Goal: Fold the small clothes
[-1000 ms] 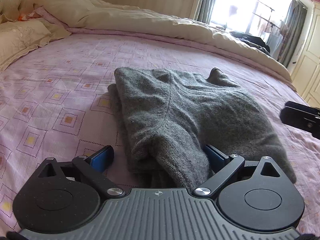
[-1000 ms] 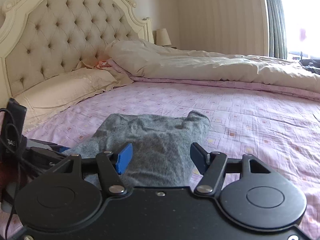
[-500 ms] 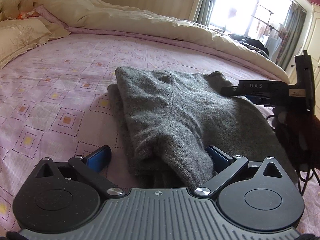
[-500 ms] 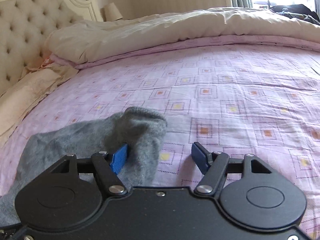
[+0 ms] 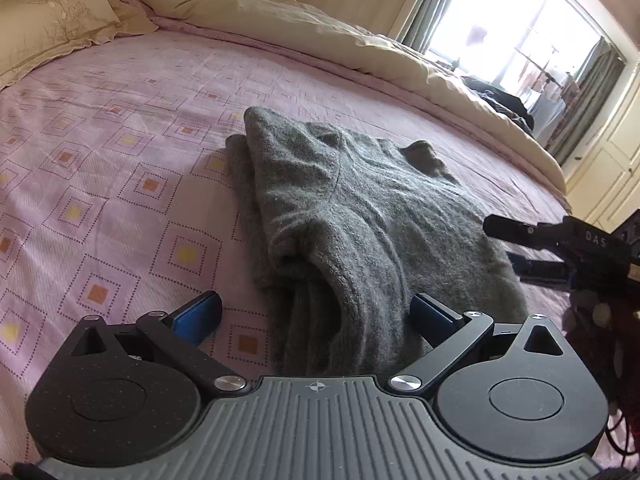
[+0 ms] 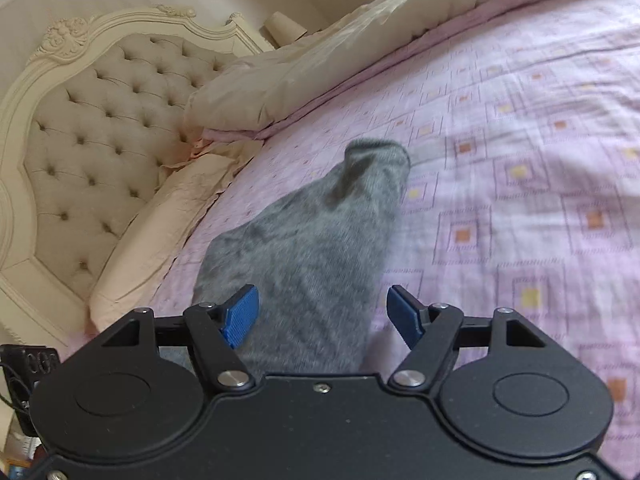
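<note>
A grey knitted garment (image 5: 360,224) lies folded on the pink patterned bedsheet (image 5: 120,168); it also shows in the right wrist view (image 6: 316,248). My left gripper (image 5: 316,314) is open over the garment's near end, blue pads either side of a folded edge, not pinching it. My right gripper (image 6: 322,316) is open above the garment's right part, with one end of the garment (image 6: 376,156) pointing away. The right gripper also shows in the left wrist view (image 5: 560,240), at the garment's right edge.
A beige duvet (image 5: 320,28) is bunched along the far side of the bed. A pillow (image 5: 52,28) and tufted headboard (image 6: 104,128) are at the head. A window (image 5: 520,32) and cupboard doors (image 5: 612,168) stand beyond the bed.
My right gripper has swung back and tilted, now looking over the garment toward the headboard. My left gripper has lifted and drawn back slightly. The garment has not moved.
</note>
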A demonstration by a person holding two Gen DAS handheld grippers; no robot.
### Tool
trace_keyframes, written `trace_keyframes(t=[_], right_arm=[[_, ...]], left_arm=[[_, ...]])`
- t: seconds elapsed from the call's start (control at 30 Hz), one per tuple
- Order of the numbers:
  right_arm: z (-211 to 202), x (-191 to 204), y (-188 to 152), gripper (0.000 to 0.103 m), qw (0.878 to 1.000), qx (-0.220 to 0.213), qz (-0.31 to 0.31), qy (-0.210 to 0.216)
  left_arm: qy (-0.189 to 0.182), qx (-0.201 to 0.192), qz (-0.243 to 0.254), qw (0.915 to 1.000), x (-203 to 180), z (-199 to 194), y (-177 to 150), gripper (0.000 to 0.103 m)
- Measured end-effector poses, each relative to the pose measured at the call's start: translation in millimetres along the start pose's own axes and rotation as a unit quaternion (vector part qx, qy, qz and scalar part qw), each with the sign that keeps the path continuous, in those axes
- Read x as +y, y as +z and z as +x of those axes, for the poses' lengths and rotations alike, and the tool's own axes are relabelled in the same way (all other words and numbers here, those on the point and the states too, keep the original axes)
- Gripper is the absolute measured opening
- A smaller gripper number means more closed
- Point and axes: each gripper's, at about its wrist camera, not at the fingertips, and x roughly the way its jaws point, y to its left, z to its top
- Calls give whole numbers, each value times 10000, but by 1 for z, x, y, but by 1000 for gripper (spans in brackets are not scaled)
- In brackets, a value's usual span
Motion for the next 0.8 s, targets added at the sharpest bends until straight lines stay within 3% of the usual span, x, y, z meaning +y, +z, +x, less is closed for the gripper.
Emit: trace_keyframes(t=[0.17, 0.33, 0.37, 0.4, 0.43, 0.5, 0.57, 0.8], right_arm=[[6, 9, -14, 75, 9998, -1, -51, 166], [13, 8, -10, 75, 9996, -79, 116, 233], [15, 8, -10, 69, 9997, -58, 130, 216], [17, 10, -10, 58, 9998, -25, 92, 153], [19, 12, -11, 53, 10000, 2, 34, 54], [14, 21, -14, 44, 9998, -36, -165, -74], [2, 37, -20, 43, 9983, -73, -489, -323], [-67, 81, -64, 43, 9941, 41, -842, -687]], left_arm=[[-234, 43, -23, 9997, -7, 21, 12, 102], [-728, 100, -317, 9968, -4, 42, 28, 102], [-800, 90, -427, 9958, -2, 44, 30, 101], [-929, 102, -579, 9939, 0, 46, 32, 95], [-998, 160, -676, 9926, 2, 48, 33, 71], [-961, 313, -759, 9920, 4, 49, 36, 35], [-1058, 436, -849, 9898, 2, 45, 35, 34], [-1208, 738, -252, 9896, -40, -10, 2, 34]])
